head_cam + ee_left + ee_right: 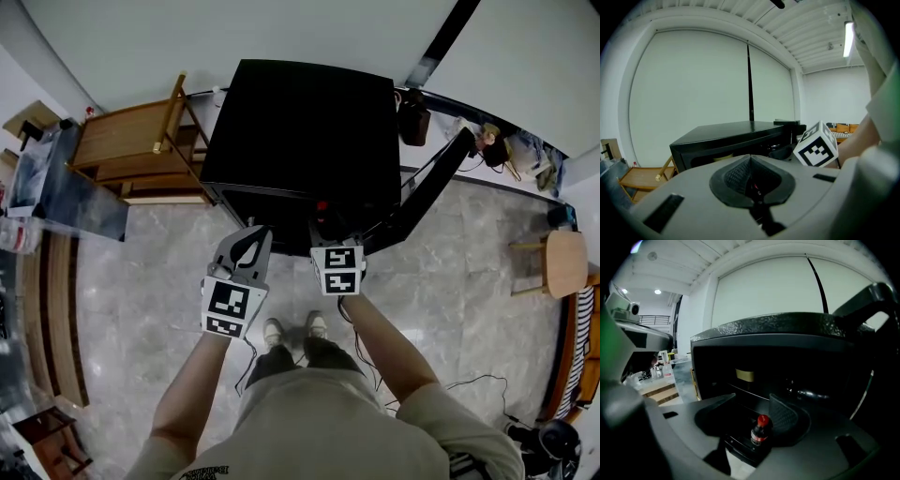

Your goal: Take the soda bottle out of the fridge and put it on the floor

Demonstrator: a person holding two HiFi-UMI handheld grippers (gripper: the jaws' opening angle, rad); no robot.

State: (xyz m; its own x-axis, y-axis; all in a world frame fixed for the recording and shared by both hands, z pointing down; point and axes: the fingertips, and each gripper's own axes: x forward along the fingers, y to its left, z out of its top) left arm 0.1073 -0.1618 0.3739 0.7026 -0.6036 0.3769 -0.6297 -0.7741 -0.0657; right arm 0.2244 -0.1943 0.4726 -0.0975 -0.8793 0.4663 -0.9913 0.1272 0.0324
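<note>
A: Where is the soda bottle (760, 430) being shown?
B: Upright inside the fridge (787, 329), it is being framed between the right gripper's (752, 401) spread jaws, untouched. The left gripper (750, 159) is being held closed, empty.

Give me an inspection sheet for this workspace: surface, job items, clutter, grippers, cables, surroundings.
Surface: grey marble-look tiled floor; the person stands on it facing the fridge.
Job's things: black box-shaped fridge, its black door swung open at the right; small dark soda bottle with a red cap upright, low inside.
Clutter: light wooden furniture piece left of the fridge; round wooden stool at the right.
Grippers: left gripper jaws together, empty; right gripper jaws apart, bottle beyond them, not gripped.
Cables: thin black cables on the floor.
Surroundings: white roller blind behind the fridge.
</note>
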